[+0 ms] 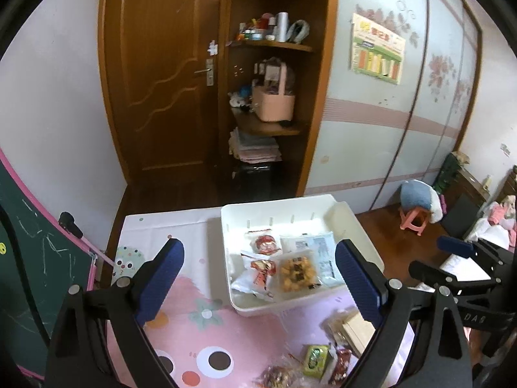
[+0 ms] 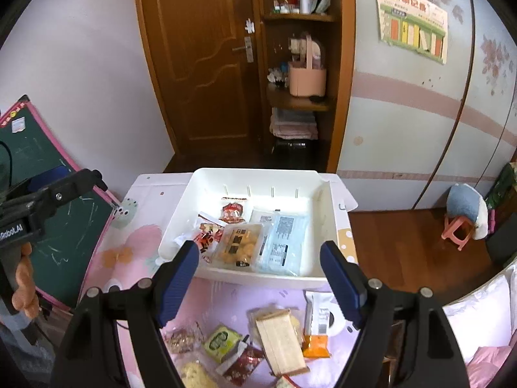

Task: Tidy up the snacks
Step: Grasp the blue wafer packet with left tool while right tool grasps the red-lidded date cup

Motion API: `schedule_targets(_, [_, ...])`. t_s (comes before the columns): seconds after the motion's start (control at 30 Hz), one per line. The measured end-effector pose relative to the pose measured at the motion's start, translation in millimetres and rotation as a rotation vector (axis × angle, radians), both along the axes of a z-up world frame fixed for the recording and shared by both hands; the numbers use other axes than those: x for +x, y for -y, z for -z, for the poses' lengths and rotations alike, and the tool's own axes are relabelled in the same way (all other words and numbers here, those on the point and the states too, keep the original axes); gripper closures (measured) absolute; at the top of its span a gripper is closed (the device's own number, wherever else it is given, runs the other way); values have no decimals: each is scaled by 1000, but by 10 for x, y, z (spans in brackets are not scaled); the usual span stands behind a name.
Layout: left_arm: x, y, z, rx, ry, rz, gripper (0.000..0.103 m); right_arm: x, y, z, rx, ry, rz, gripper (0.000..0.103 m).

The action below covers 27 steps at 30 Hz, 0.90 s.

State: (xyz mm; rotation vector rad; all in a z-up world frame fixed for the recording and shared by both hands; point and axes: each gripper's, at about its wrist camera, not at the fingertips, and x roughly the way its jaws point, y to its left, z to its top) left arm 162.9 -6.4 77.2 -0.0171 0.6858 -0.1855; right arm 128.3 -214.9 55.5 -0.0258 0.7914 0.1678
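From the left wrist, the left gripper (image 1: pixel 258 278) has its jaws wide and empty above the white bin (image 1: pixel 323 203), which already holds several packets; loose snacks (image 1: pixel 316 357) lie on the surface low and right of it. From the right wrist, the right gripper (image 2: pixel 260 279) is spread, holding nothing; the sandwich pack (image 2: pixel 281 339) lies directly below between its jaws, long axis running away, so the right hand looks nearer.

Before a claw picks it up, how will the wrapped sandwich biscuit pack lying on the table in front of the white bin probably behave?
The sandwich biscuit pack looks blocky and straight-edged, so it is probably stiff rather than floppy. Its clear wrapper looks glossy, so it may slip between the pads. The layers inside look like wafers or bread, so a hard squeeze could crush them. It lies flat, so rolling seems unlikely.
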Motion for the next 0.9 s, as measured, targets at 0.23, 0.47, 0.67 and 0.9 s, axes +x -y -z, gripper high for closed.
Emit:
schedule_targets(0.23, [-483, 142, 7, 44, 16, 77, 5, -432, 105, 44, 16, 18, -49, 25])
schedule_targets(0.47, [-967, 276, 521, 75, -70, 169, 5, -923, 94, 477, -6, -10, -92, 25])
schedule_targets(0.67, [-1302, 291, 1319, 81, -217, 220, 5, -1324, -5, 1059, -24, -78, -132, 25])
schedule_targets(0.9, [-1529, 299, 2157, 85, -403, 269, 5, -1580, -118, 1724, -48, -193, -216, 27])
